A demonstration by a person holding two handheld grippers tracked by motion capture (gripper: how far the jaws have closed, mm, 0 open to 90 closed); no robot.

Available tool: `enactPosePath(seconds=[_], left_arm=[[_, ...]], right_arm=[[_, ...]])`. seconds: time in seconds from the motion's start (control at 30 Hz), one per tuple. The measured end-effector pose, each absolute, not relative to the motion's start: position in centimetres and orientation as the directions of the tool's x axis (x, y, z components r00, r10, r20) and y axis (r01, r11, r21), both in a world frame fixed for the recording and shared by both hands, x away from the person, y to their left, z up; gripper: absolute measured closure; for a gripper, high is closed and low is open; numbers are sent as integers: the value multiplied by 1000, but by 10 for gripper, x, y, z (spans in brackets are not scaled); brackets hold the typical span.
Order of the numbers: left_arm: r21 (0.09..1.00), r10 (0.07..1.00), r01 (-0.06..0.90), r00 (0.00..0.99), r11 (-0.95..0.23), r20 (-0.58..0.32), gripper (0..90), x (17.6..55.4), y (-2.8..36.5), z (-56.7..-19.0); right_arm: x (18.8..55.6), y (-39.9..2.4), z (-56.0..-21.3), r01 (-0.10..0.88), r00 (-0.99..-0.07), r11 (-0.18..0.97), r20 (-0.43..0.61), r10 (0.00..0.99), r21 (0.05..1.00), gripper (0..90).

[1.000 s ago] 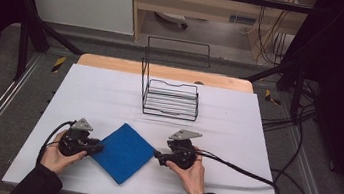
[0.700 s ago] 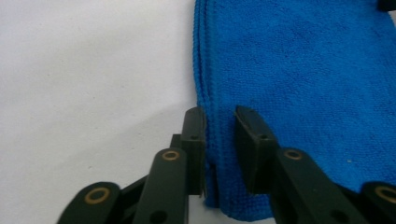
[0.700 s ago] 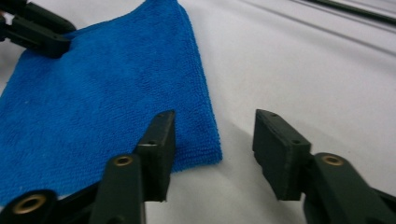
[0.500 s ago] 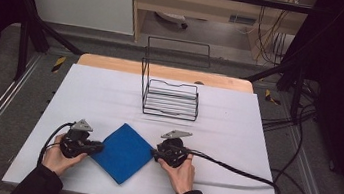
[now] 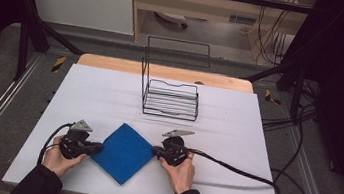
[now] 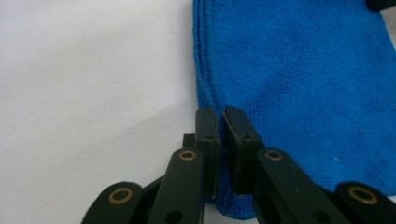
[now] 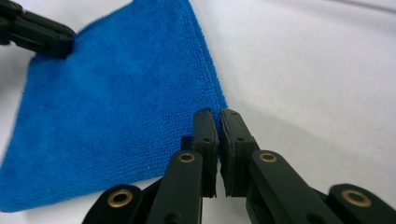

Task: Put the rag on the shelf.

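Blue cloth (image 5: 124, 152) on the white table (image 5: 235, 135) is pinched at opposite corners by the left gripper (image 5: 98, 149) and the right gripper (image 5: 155, 150), whose jaws have just been closing.

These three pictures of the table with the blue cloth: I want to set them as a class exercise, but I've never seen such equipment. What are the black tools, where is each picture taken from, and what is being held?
A person sits at a white table and holds a hand tool in each hand: a two-jaw gripper with a trailing cable. The high view looks down from above; the left gripper and the right gripper sit at opposite corners of a folded blue cloth. Farther back stands an empty black wire rack. The other two pictures come from small cameras riding on each gripper, looking along its black jaws. In both, the jaws have just been closing and now pinch a corner of the cloth, which lies flat on the table.
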State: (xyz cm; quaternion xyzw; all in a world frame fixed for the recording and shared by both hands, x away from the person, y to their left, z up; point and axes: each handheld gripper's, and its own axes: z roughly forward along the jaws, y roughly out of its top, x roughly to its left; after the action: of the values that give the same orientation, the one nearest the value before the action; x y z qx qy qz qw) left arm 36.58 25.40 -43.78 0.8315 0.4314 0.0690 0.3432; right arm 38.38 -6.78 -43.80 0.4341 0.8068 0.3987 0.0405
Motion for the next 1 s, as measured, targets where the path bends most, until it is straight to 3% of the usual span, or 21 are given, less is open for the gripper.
enactPosePath(seconds=[0.2, 0.43, 0.73, 0.83, 1.0], left_arm=[[638, 744, 681, 622, -360, -244, 836, 353, 240, -434], [669, 750, 643, 633, -373, -190, 785, 344, 218, -437], [689, 759, 618, 634, -379, -151, 726, 342, 213, -441], [688, 760, 616, 634, -383, -145, 651, 343, 214, -440], [719, 761, 606, 627, -342, -166, 523, 349, 224, -431]], right_arm=[[394, -79, -419, 655, -626, 330, 242, 741, 680, 865], [423, -82, -423, 603, -671, 400, 167, 723, 690, 856], [449, -73, -439, 519, -712, 403, 121, 692, 754, 849], [450, -72, -445, 527, -708, 423, 104, 699, 737, 835], [444, -76, -434, 510, -709, 416, 93, 699, 753, 711]])
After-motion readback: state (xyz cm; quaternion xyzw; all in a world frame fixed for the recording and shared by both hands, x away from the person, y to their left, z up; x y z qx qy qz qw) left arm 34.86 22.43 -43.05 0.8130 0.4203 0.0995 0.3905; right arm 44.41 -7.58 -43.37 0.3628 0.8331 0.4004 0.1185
